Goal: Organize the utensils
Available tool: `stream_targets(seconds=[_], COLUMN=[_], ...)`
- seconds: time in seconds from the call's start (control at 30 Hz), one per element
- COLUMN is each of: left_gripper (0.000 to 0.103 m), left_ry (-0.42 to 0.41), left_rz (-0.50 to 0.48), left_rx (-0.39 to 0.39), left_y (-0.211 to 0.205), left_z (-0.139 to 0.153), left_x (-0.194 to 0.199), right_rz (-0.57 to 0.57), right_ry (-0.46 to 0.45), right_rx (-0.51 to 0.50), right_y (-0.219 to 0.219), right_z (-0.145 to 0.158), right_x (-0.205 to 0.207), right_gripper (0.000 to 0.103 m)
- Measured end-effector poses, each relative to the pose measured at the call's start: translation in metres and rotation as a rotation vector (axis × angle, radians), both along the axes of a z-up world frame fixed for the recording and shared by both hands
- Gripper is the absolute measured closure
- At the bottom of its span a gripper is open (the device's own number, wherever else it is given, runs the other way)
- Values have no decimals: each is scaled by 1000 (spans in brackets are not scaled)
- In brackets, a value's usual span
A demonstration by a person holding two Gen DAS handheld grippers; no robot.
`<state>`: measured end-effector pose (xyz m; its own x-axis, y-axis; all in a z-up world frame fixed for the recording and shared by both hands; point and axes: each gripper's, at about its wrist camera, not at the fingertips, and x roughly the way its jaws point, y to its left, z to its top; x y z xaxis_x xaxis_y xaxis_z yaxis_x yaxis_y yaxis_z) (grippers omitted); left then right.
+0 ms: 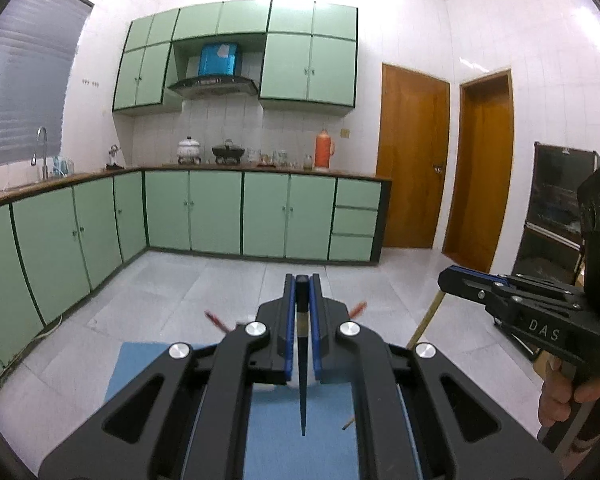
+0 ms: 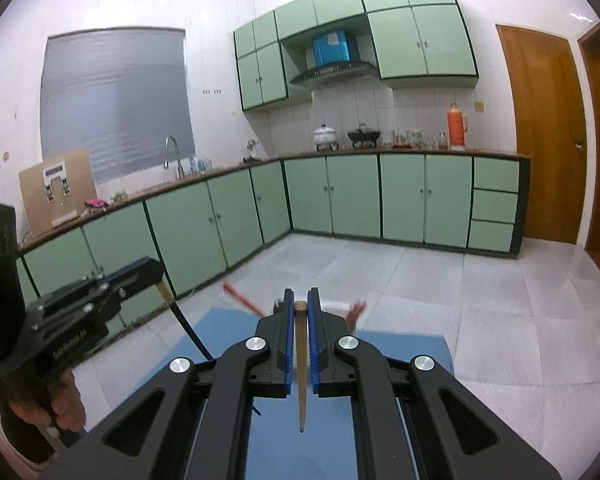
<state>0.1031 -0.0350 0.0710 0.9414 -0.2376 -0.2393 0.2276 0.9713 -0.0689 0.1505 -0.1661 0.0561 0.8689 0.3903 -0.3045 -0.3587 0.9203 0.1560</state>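
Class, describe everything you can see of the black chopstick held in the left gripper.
The black chopstick is slim, tapering to a fine point, with a pale band near its squared top end. The left gripper, shut, pinches that top between blue pads. The stick hangs point-down, clear of the blue mat below. Material unclear.

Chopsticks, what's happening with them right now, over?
Left gripper shut on black chopstick. Right gripper shut on tan chopstick. Both above blue mat. Nothing blocking.

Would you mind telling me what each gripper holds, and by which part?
Left gripper: black chopstick, clamped near its thick top end. Right gripper: wooden chopstick, likewise near its thick end.
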Motion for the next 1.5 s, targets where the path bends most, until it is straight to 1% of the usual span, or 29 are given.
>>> stream_targets(seconds=[0.17, 0.33, 0.43, 0.53, 0.67, 0.77, 0.87, 1.03, 1.13, 1.2, 1.23, 1.27, 1.3, 1.33, 1.37, 1.4, 1.43, 1.5], left_gripper=[97, 97, 97, 97, 97, 97, 97, 97, 96, 91, 84, 77, 74, 70, 61, 57, 54, 51], left_ry=[-48, -102, -121, -134, -127, -94, -41, 37, 73, 75, 72, 63, 54, 46, 39, 30, 21, 7], left_rz=[24, 50, 63, 71, 73, 74, 71, 72, 80, 84, 88, 92, 94, 97, 100, 108, 112, 116], left_rx=[-19, -28, -29, -18, -13, -4, 10, 21, 15, 14, 18, 22, 26, 29, 33, 33, 27, 18], left_y=[0, 2, 2, -1, -4, -6, -8, 2, 11, 17, 18, 20, 21, 23, 24, 26, 29, 33], left_z=[20, 42, 50, 49, 37, 20, -2, -32, -43, -43, -42, -40, -38, -35, -33, -30, -27, -22], left_x=[22, 53, 72, 96, 128, 149, 168, 181, 183, 179, 178, 174, 171, 168, 163, 156, 149, 137], right_rz=[-10, -18, -35, -49, -51, -55, -54, -30, -29, -44, -50, -60, -70, -85, -93, -104, -117, -145], right_ry=[-64, -105, -116, -104, -66, -26, 12, 79, 97, 100, 99, 95, 88, 77, 69, 60, 55, 35], right_rx=[3, -5, -23, -36, -29, -31, -41, -40, -20, -19, -19, -17, -17, -19, -16, -11, -8, -3], right_y=[5, 10, 14, 15, 15, 14, 15, 14, 10, 7, 6, 3, 1, -2, -4, -7, -10, -17], right_z=[28, 48, 52, 47, 31, 12, -8, -32, -38, -39, -38, -36, -34, -32, -29, -27, -26, -23], right_x=[25, 57, 80, 104, 134, 151, 162, 172, 171, 170, 169, 165, 161, 155, 151, 144, 137, 119], right_gripper=[97, 97, 97, 97, 97, 97, 97, 96, 94, 90, 87, 78, 73, 71, 68, 64, 62, 56])
